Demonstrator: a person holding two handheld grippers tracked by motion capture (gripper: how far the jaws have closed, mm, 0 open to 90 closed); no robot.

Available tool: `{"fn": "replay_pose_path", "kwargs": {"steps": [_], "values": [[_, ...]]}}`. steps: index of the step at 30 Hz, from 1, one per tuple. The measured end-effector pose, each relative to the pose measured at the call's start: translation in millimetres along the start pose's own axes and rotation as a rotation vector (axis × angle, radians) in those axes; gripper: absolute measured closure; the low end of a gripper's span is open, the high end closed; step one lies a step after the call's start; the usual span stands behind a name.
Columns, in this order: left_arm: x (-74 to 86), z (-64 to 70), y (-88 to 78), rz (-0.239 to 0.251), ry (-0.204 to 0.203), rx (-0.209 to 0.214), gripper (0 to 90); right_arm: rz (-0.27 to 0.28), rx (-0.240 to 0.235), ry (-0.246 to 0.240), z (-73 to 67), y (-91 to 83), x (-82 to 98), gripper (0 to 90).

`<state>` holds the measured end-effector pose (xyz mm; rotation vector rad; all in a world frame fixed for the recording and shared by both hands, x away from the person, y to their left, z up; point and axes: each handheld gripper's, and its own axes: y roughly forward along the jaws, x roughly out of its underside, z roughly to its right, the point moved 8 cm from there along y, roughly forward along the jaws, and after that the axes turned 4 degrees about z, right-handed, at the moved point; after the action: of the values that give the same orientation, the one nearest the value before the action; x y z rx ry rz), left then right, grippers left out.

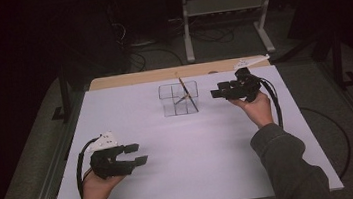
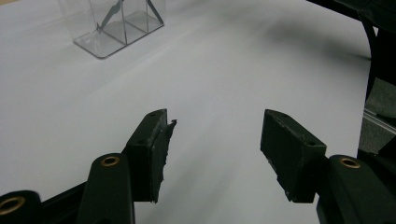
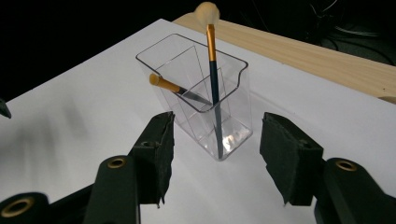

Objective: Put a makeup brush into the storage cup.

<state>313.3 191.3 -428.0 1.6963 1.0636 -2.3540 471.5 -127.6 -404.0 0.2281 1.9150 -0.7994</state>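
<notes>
A clear plastic holder (image 1: pixel 169 99) with several compartments stands at the far middle of the white table top (image 1: pixel 196 157). Two brushes are in it: a tall one (image 3: pixel 212 70) with a pale tuft leans upright, and a short one (image 3: pixel 175 88) with a gold ferrule lies slanted lower down. My right gripper (image 1: pixel 215 93) is held just right of the holder, pointing at it, open with nothing between its pads (image 3: pixel 289 154). The holder (image 3: pixel 233 121) sits a little beyond the fingertips. My left gripper (image 1: pixel 139 153) rests near the front left, open and empty; its view has the holder (image 2: pixel 112 37) far off.
A light wooden board (image 1: pixel 161 74) runs along the far edge under the white top. Behind the table a metal stand (image 1: pixel 225 18) and cables lie on the dark floor. Black cables trail from both grippers. The table's right edge (image 2: pixel 376 119) is near.
</notes>
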Motion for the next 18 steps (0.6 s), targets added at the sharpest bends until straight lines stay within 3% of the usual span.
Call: {"fn": "replay_pose_path", "kwargs": {"steps": [18], "values": [[2.6, -1.8, 2.5, -0.018, -0.009, -0.007, 35.4, 0.023, 0.003, -0.001, -4.3, -19.8, 16.0, 38.5]]}}
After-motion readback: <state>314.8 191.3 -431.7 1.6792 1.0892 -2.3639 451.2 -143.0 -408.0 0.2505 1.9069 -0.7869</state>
